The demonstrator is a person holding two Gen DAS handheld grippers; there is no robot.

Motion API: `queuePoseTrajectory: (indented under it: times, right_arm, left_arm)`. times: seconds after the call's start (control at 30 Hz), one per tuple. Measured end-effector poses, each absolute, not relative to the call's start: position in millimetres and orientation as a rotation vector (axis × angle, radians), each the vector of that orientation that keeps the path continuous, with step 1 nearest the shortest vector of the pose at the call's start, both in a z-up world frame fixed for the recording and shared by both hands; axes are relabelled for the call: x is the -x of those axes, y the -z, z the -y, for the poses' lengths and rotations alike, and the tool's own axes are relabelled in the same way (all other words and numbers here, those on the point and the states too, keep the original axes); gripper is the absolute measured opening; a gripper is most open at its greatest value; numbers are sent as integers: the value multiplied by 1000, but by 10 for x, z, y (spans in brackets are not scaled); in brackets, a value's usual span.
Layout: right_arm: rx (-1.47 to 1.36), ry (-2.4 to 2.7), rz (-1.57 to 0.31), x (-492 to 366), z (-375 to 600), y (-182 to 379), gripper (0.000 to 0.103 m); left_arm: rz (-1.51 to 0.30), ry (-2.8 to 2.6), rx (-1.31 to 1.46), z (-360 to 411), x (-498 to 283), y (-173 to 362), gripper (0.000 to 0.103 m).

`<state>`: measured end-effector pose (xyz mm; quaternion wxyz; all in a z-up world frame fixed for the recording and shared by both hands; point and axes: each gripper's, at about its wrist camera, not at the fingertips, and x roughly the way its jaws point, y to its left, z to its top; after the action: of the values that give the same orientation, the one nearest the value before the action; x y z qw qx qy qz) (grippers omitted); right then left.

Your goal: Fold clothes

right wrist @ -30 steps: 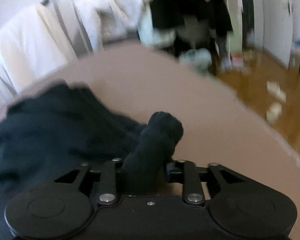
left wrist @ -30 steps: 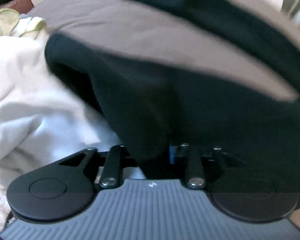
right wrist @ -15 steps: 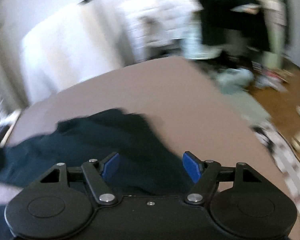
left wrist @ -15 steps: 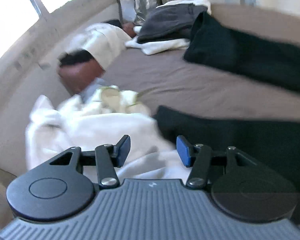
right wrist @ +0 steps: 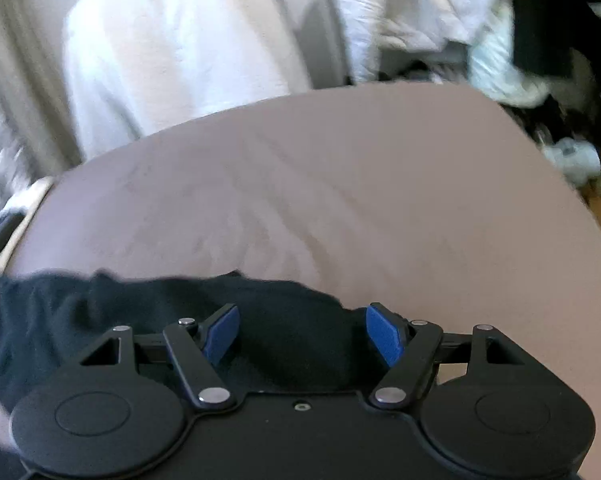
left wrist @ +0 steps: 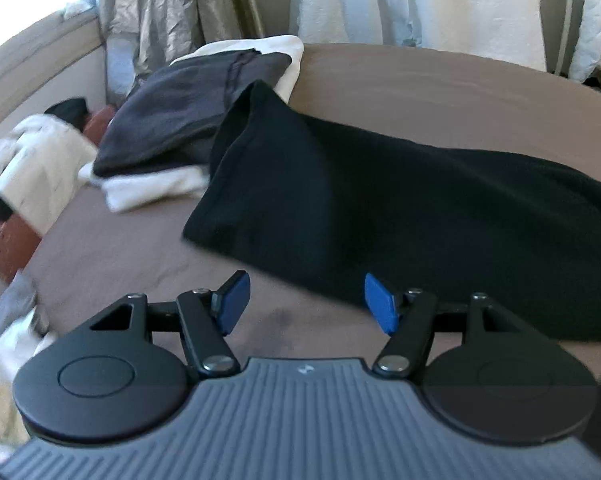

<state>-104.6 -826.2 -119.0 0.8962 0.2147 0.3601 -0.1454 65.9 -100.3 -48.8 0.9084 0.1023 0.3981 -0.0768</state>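
Note:
A black garment (left wrist: 380, 200) lies stretched across the brown bed sheet (left wrist: 440, 92), its folded end pointing to the upper left. My left gripper (left wrist: 306, 304) hovers over the sheet just short of the garment's near edge; its jaws are opening and nothing is between the blue pads. In the right wrist view the same black garment (right wrist: 172, 308) lies along the bottom left, and my right gripper (right wrist: 302, 332) stands open above its edge, gripping nothing.
A stack of folded clothes, dark grey (left wrist: 180, 108) on white (left wrist: 152, 188), sits at the bed's far left. Loose white and rust-red laundry (left wrist: 32, 168) lies along the left edge. Hanging white clothes (right wrist: 188, 48) and curtains (left wrist: 160, 4) stand behind the bed. Clutter (right wrist: 572, 140) covers the floor at right.
Both grippers have let go of the black garment and opened. Both have drawn back and swung across the bed; the garment now lies flat on the sheet.

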Motion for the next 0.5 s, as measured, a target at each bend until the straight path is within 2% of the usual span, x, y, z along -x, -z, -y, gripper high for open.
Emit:
queuePoseTrajectory:
  times: [0.03, 0.07, 0.1, 0.13, 0.27, 0.43, 0.5]
  right_arm:
    - [-459, 318, -734, 1042, 8243, 1297, 69]
    - [-433, 339, -735, 1021, 8197, 1388, 49]
    - [-362, 364, -753, 979, 8118, 1460, 37]
    - [-301, 380, -758, 950, 8055, 1498, 11]
    - [-167, 447, -682, 943, 8010, 1272, 6]
    - [-233, 617, -426, 1097, 8411, 674, 1]
    - [-244, 651, -434, 1022, 8536, 707, 1]
  left_arm:
    - [-822, 154, -214, 1020, -776, 572, 63]
    - [-828, 145, -215, 1043, -892, 656, 63]
    - [-835, 136, -216, 1060, -1000, 735, 63]
    - [-844, 123, -215, 1068, -1091, 805, 63]
    - [-846, 96, -225, 1051, -1323, 961, 63]
    - [-801, 74, -224, 1004, -1522, 1020, 64]
    - [-795, 51, -212, 962, -1584, 1045, 70]
